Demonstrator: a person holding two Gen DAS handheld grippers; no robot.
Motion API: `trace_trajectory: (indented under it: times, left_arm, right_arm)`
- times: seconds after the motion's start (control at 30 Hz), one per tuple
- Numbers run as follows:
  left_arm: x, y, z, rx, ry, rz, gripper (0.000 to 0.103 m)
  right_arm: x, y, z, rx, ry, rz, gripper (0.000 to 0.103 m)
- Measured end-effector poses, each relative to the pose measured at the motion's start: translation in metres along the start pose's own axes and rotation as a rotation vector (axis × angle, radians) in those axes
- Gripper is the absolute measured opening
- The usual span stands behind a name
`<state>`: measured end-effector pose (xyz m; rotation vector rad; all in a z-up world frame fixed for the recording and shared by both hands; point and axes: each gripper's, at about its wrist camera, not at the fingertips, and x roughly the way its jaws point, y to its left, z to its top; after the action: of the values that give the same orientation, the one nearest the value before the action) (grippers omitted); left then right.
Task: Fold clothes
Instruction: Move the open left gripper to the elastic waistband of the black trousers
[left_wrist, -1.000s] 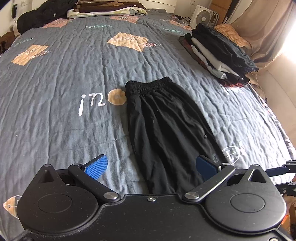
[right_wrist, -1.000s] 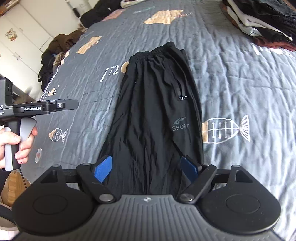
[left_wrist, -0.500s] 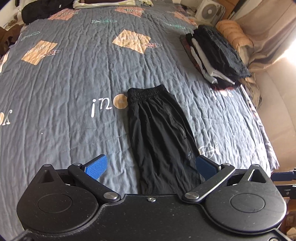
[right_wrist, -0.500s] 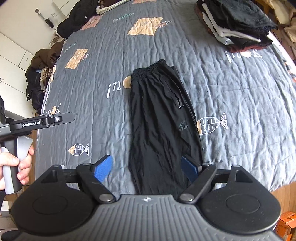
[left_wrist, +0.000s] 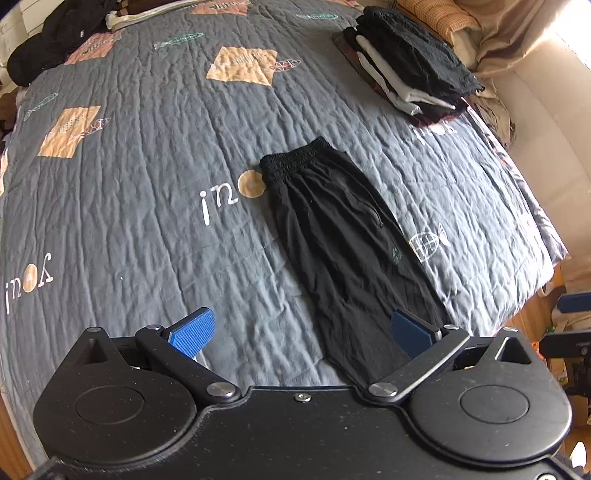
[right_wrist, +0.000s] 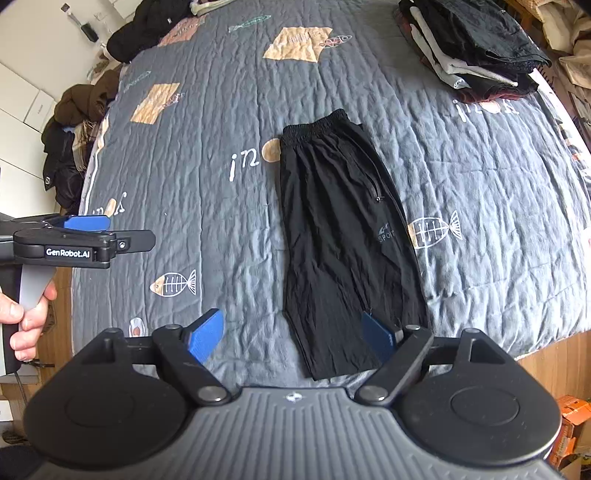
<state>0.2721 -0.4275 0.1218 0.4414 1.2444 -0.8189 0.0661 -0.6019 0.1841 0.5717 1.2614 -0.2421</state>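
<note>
Black sport trousers (left_wrist: 332, 236) (right_wrist: 340, 229) lie flat on the grey quilt, folded lengthwise with one leg over the other, waistband at the far end and cuffs at the near bed edge. My left gripper (left_wrist: 301, 328) hangs high above the cuff end, open, nothing between its blue pads. My right gripper (right_wrist: 295, 336) is likewise open and empty, well above the cuffs. In the right wrist view the left gripper (right_wrist: 86, 223) shows at the left edge, held by a hand (right_wrist: 22, 314).
A stack of folded clothes (left_wrist: 410, 70) (right_wrist: 476, 48) sits at the far right of the bed (left_wrist: 129, 184). Dark clothes (left_wrist: 55, 37) lie piled at the far left corner, more (right_wrist: 74, 133) beside the bed. Wooden floor and an orange box (right_wrist: 572, 417) lie past the near edge.
Both grippers have risen away from the trousers, so the trousers look smaller and more of the bed shows. Both stayed open and empty; the trousers have not moved.
</note>
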Motion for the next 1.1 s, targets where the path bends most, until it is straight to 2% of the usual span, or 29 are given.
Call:
trace_trajectory:
  times: [0.17,0.53,0.87,0.97,1.1]
  left_arm:
    - [0.006,0.012,-0.013,0.030,0.030,-0.013,0.103]
    - [0.037,0.021,-0.024,0.037,0.069,-0.060,0.103]
    - [0.084,0.028,0.006,0.078,0.073,-0.080,0.103]
    - [0.094,0.032,0.017,0.048,0.057,-0.149,0.103]
    - [0.110,0.042,0.031,0.003,0.030,-0.285,0.103]
  right_arm:
    - [0.003,0.012,-0.003,0.009,0.016,-0.041,0.082]
    - [0.016,0.008,-0.022,0.083,0.039,-0.038,0.081]
    - [0.033,-0.021,-0.013,0.133,0.055,-0.047,0.081]
    - [0.042,-0.030,-0.011,0.144,0.065,-0.048,0.081]
    - [0.054,-0.040,-0.010,0.170,0.081,-0.036,0.082]
